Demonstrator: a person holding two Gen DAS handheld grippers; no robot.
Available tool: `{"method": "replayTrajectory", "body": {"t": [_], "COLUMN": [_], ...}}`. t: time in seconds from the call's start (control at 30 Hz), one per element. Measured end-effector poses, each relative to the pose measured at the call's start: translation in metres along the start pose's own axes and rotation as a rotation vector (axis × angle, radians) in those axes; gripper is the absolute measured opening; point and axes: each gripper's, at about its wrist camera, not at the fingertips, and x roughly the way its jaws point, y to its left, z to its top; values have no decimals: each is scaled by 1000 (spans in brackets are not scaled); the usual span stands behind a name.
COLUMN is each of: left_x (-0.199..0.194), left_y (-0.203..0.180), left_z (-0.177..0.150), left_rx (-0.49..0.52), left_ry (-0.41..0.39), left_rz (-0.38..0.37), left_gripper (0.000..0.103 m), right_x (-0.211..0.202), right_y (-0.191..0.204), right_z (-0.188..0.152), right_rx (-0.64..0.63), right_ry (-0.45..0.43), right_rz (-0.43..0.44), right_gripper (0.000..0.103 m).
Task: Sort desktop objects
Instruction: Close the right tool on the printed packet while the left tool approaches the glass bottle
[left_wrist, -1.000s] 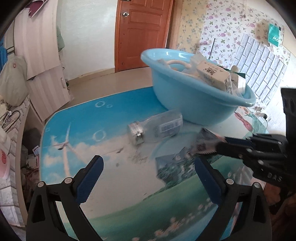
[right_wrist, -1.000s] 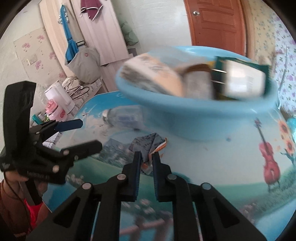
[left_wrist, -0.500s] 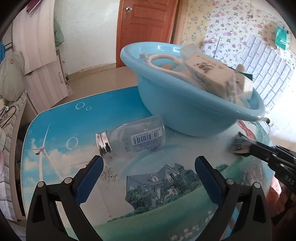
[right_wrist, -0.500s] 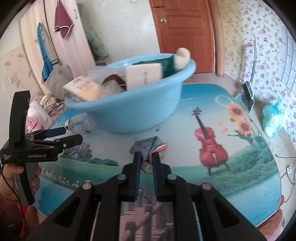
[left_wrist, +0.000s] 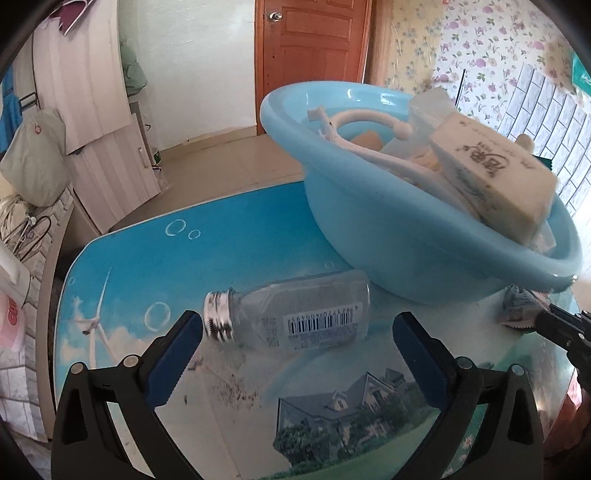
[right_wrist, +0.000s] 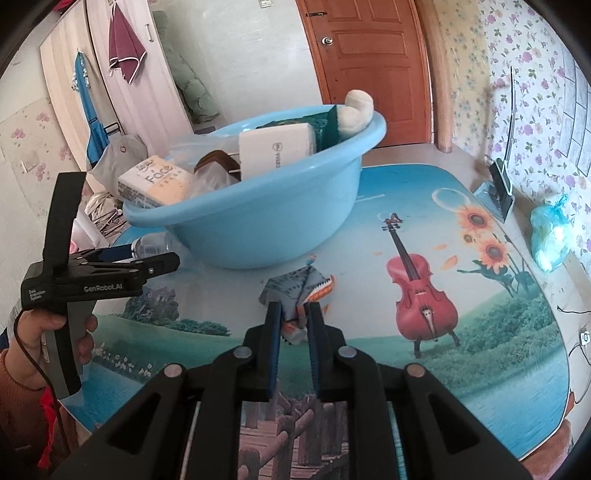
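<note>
Bottle on its side, neck leftward, between left claw fingers

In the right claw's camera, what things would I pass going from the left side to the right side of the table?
Left claw → blue basin → crumpled wrapper in the right claw → painted violin → painted sunflowers → small blue bag.

Glossy plastic basin; clear bottle, ridged metal neck.
</note>
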Motion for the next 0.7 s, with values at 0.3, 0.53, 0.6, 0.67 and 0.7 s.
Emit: {"method": "replayTrajectory", "body": {"t": [0.3, 0.53, 0.6, 0.67, 0.7], "left_x": [3, -7, -11, -18, -22], "left_y": [11, 13, 17, 14, 13], "left_z": [-1, -10, -11, -15, -16], "left_rx": [-26, -34, -40, -38, -32], "left_ry": [-3, -8, -15, -21, -22], "left_rz": [-56, -52, -54, -55, -54], "left_gripper": [87, 87, 87, 87, 87], "right_x": [5, 19, 19, 18, 16], "right_y": [15, 12, 10, 10, 10], "right_z": [-1, 4, 4, 4, 4], "right_rx": [-95, -91, -88, -102, -104], "right_ry": [-1, 34, 36, 39, 41], "right_rz": [-18, -34, -26, -32, -33], "right_gripper": [60, 59, 36, 32, 29]}}
